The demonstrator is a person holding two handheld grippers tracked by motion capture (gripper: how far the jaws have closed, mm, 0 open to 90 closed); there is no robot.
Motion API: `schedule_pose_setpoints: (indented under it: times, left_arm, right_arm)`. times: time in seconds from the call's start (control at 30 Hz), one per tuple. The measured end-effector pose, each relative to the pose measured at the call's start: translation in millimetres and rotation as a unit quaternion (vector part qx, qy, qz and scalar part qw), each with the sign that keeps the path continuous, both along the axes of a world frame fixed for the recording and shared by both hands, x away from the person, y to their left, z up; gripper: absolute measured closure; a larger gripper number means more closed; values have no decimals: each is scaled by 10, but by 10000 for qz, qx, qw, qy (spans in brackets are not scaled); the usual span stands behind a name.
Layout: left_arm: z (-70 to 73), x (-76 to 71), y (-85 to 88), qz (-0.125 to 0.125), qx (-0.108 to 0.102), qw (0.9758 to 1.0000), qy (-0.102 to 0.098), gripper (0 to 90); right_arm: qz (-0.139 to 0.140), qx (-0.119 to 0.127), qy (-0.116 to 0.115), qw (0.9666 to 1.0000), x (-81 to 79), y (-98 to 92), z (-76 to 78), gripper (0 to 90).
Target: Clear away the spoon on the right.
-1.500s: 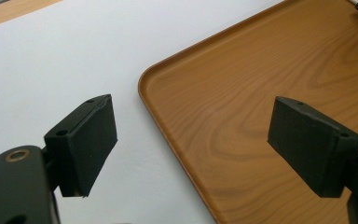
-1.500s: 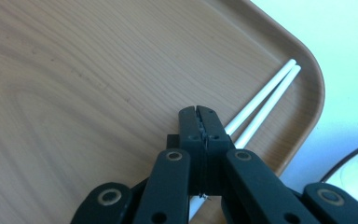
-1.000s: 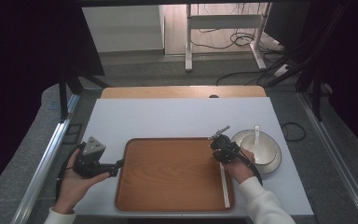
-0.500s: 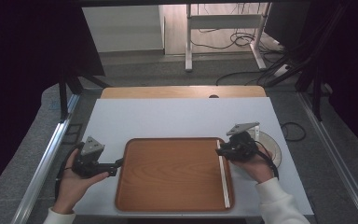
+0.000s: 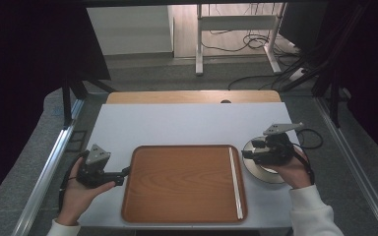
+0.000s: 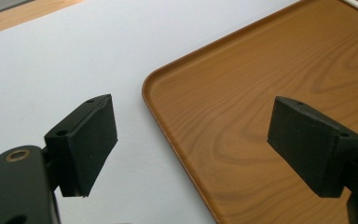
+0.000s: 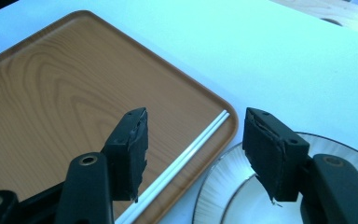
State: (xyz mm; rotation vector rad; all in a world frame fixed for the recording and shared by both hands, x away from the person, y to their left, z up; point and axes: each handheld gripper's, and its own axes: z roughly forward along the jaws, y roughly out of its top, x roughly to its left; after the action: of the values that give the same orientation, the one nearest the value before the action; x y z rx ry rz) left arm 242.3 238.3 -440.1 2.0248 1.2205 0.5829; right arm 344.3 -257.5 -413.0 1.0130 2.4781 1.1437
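A wooden tray (image 5: 182,182) lies in the middle of the white table. A thin white stick (image 5: 235,182) rests inside it along its right rim. My right gripper (image 5: 246,153) hovers over a white ribbed plate (image 5: 263,174) just right of the tray. Its jaws have just been opening and stand open with nothing between them. In the right gripper view the right gripper (image 7: 193,149) looks down at the stick (image 7: 205,133), the tray (image 7: 74,93) and the plate (image 7: 228,186). My left gripper (image 5: 124,176) is open beside the tray's left rim. The left gripper (image 6: 191,144) straddles the tray (image 6: 261,70) corner, apart from it.
The white table top (image 5: 187,123) is bare behind the tray. A wooden strip (image 5: 192,97) runs along its far edge. Metal rails flank the table at both sides, and cables lie on the floor beyond.
My right gripper has left the tray's right edge, where it was shut by the white stick, risen and moved right over the plate, opening. The stick stays in the tray. The left gripper is unmoved.
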Motion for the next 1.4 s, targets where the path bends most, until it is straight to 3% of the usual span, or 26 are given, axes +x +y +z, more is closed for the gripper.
schedule_pose_setpoints:
  times: [0.37,0.73,1.07,1.4]
  left_arm:
    - [3,11,-14,-23,-11,10000,-13,150]
    - [-5,16,-35,-51,3,10000,-3,150]
    - [-3,14,-40,-46,8,10000,-3,150]
    - [-16,17,-40,-43,21,10000,18,150]
  right_arm:
    - [-387,0,-151,9991,45,-246,83,395]
    - [-910,107,-120,9957,244,-543,90,394]
    - [-1352,102,199,9906,538,-732,-91,392]
    - [-1490,250,608,9867,741,-769,-273,460]
